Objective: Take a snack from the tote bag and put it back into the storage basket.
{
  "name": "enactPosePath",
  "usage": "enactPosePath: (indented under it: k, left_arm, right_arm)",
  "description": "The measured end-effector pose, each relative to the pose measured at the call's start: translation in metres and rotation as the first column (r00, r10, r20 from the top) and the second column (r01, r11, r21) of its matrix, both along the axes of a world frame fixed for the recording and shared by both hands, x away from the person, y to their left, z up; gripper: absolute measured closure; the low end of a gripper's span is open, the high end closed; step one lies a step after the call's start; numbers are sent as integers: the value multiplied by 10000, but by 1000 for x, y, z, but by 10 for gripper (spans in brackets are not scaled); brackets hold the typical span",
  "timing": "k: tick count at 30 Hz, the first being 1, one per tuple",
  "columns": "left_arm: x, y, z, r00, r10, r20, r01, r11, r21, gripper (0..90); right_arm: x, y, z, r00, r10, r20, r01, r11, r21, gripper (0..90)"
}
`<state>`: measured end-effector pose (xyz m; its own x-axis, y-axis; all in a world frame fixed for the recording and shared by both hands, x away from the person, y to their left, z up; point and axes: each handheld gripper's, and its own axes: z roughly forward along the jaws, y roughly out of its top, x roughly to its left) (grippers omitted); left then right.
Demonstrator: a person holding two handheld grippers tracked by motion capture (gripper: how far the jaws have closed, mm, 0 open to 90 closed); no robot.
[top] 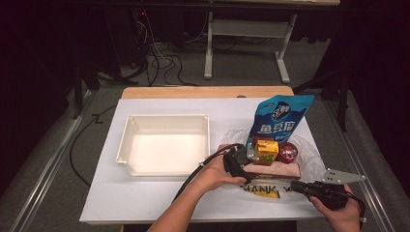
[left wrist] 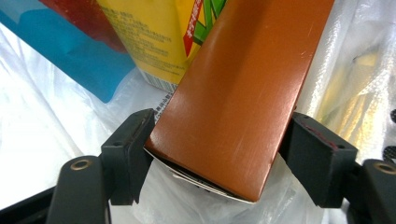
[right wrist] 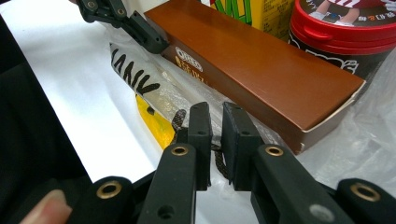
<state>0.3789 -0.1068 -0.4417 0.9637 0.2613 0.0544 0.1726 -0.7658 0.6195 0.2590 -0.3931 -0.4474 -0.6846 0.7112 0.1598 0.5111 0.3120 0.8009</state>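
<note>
High view, box: we see the long brown cardboard box (top: 273,169) lying flat on a crinkled clear plastic bag (top: 309,154) at the right of the table, just in front of a yellow juice carton (top: 266,149) and a round red-lidded can (top: 287,152).
High view, left gripper (top: 249,166): it meets the box's left end.
High view, right gripper (top: 296,186): it rests low at the bag's near edge.
High view, surface and room: we note a white table sheet (top: 145,193), a shallow white plastic tray (top: 167,144), an upright glossy blue pouch (top: 279,118), grey carpet and cables beyond.
Left gripper view, grip: the box's smooth, slightly scuffed brown face (left wrist: 238,102) sits between the two black pads, which press its long sides; its white-lined end flap gapes a little.
Right gripper view, grip: the jaws are nearly together, pinching a dark braided cord (right wrist: 217,158) of the bag.
Right gripper view, box: it lies just beyond, printed label showing, touching the can (right wrist: 341,35).
</note>
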Motion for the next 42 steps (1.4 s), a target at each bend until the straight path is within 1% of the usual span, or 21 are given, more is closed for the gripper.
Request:
enactPosePath:
  k: [4, 7, 12, 13, 17, 20, 21, 23, 26, 27, 30, 31, 32, 34, 37, 38, 39, 41, 42]
  left_arm:
    - [-1, -1, 1, 10000, -82, 42, 81, 9998, 167, 299]
    - [1, -3, 2, 9999, -52, -154, 57, 9995, 295, 304]
    - [3, -7, 3, 9996, -198, -204, 207, 9986, 477, 300]
    - [4, -8, 3, 9996, -190, -213, 200, 9987, 475, 298]
    - [3, -13, -1, 9996, -201, -185, 213, 9974, 695, 285]
    - [3, -14, -3, 9995, -244, -205, 257, 9975, 660, 290]
    - [2, -13, -3, 9993, -340, -177, 351, 9971, 679, 298]
    - [0, -12, -2, 9978, -618, -241, 632, 9962, 600, 333]
    - [-2, -8, 0, 9929, -1115, -422, 1138, 9918, 579, 388]
    - [-2, -7, 2, 9911, -1234, -495, 1264, 9900, 634, 403]
    - [-4, -7, 3, 9908, -1283, -440, 1309, 9894, 628, 418]
    - [-5, -7, 3, 9910, -1277, -390, 1298, 9899, 562, 420]
    - [-6, -6, 4, 9908, -1313, -325, 1331, 9892, 616, 421]
    - [-9, -5, 5, 9908, -1344, -160, 1351, 9894, 538, 423]
    - [-11, -4, 5, 9920, -1243, -229, 1252, 9910, 469, 425]
    - [-11, -3, 6, 9916, -1271, -256, 1283, 9905, 493, 426]
    - [-12, -2, 5, 9911, -1320, -182, 1327, 9903, 424, 427]
    - [-11, 0, 5, 9896, -1422, -234, 1431, 9889, 406, 429]
    - [-12, 2, 4, 9901, -1381, -238, 1389, 9897, 342, 430]
  right_arm:
    - [1, 0, -1, 10000, 17, -40, -17, 10000, -6, 828]
    - [1, 1, -1, 10000, 51, -36, -51, 10000, -30, 828]
    - [1, 2, -1, 10000, 89, -28, -89, 9999, -56, 828]
    - [1, 2, -1, 10000, 89, -26, -90, 9999, -67, 828]
    - [1, 3, -2, 9998, 147, -108, -148, 9999, -59, 827]
    - [1, 4, -3, 9997, 217, -144, -218, 9997, -104, 828]
    - [1, 4, -3, 9996, 236, -160, -238, 9996, -131, 828]
    - [1, 4, -3, 9996, 234, -163, -236, 9996, -132, 828]
    - [2, 3, -4, 9996, 222, -160, -223, 9997, -86, 828]
    - [2, 3, -4, 9996, 220, -162, -221, 9997, -83, 828]
    - [1, 3, -3, 9996, 229, -155, -231, 9997, -98, 828]
    - [1, 4, -3, 9996, 235, -161, -236, 9997, -101, 828]
    - [1, 4, -3, 9996, 234, -166, -236, 9997, -110, 828]
    - [1, 4, -4, 9996, 242, -175, -244, 9996, -114, 829]
    - [1, 3, -4, 9995, 261, -187, -263, 9996, -117, 829]
    - [2, 3, -4, 9995, 267, -184, -269, 9996, -120, 829]
    - [1, 3, -4, 9995, 264, -200, -266, 9996, -105, 830]
    - [1, 3, -4, 9994, 268, -216, -271, 9996, -114, 830]
    - [1, 3, -4, 9994, 263, -215, -265, 9996, -111, 830]
